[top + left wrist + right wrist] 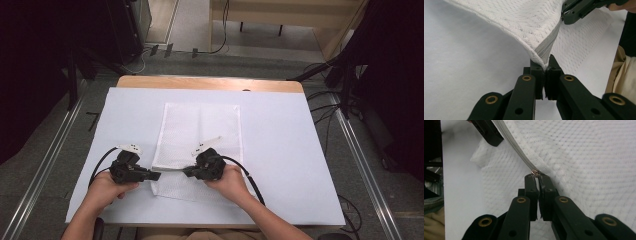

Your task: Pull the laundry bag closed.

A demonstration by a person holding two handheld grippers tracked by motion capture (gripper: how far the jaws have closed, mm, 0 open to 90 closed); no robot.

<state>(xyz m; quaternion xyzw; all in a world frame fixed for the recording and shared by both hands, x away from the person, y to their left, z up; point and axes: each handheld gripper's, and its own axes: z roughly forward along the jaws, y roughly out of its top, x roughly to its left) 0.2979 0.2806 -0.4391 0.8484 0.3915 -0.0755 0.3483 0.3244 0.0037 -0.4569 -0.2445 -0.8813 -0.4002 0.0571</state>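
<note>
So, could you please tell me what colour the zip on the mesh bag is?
Grey zip on the white mesh bag; the left gripper view shows it best.

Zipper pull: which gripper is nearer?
Right. The right gripper is shut on the zipper pull itself. The left gripper is shut on the mesh bag at the zipper's other end, away from the pull.

Both grippers, left gripper (156,175) and right gripper (187,172), are matte black with brass-ringed pivot holes, trailing black cables, and white plates on top; bare forearms.
</note>
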